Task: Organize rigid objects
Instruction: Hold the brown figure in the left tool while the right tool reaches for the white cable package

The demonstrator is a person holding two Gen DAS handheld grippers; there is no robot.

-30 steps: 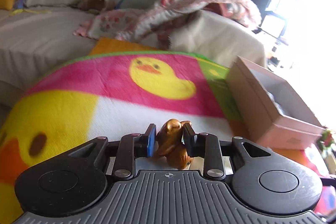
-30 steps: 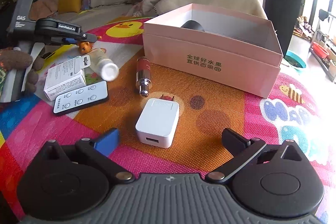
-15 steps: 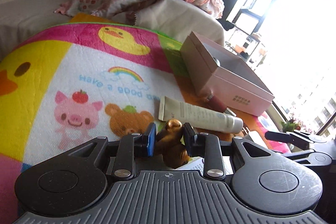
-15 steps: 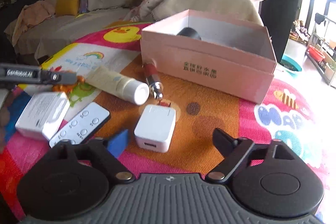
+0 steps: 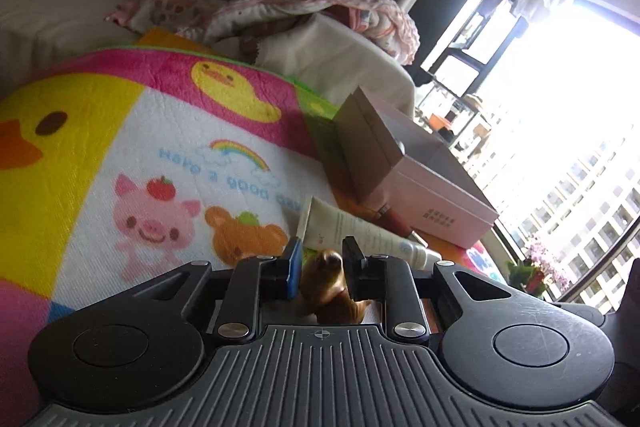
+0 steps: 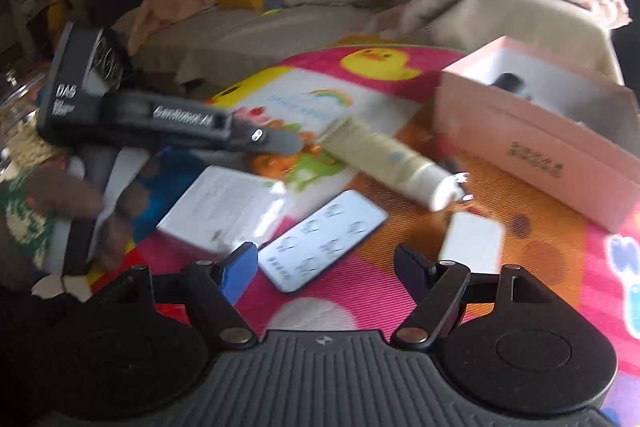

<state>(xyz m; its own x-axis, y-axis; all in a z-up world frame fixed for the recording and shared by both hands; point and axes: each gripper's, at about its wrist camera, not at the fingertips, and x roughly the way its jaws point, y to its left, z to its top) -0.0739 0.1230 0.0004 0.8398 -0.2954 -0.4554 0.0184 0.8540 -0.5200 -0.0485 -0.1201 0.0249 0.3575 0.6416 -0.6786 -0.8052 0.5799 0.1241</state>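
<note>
A small golden-brown figurine (image 5: pixel 326 283) sits between the pads of my left gripper (image 5: pixel 322 255), whose jaws are closing on it. From the right wrist view the left gripper (image 6: pixel 294 143) reaches in from the left, low over the mat beside a cream tube (image 6: pixel 384 155). My right gripper (image 6: pixel 324 259) hangs over a white remote (image 6: pixel 324 239); its jaws are closing, with no pad touching anything. A white packet box (image 6: pixel 224 211) lies left of the remote and a white charger (image 6: pixel 472 239) right of it. The open pink box (image 6: pixel 540 147) stands at the right.
Everything lies on a bright cartoon play mat (image 5: pixel 168 147). A red lipstick-like tube (image 5: pixel 396 221) lies between the cream tube (image 5: pixel 352 227) and the pink box (image 5: pixel 420 187), which holds a dark object (image 6: pixel 508 83). A gloved hand (image 6: pixel 60 195) holds the left tool. A sofa with blankets runs behind.
The left gripper swung toward the pink box and came down beside the cream tube, still holding the figurine. The right gripper swung left from the charger to the remote, and its jaws narrowed.
</note>
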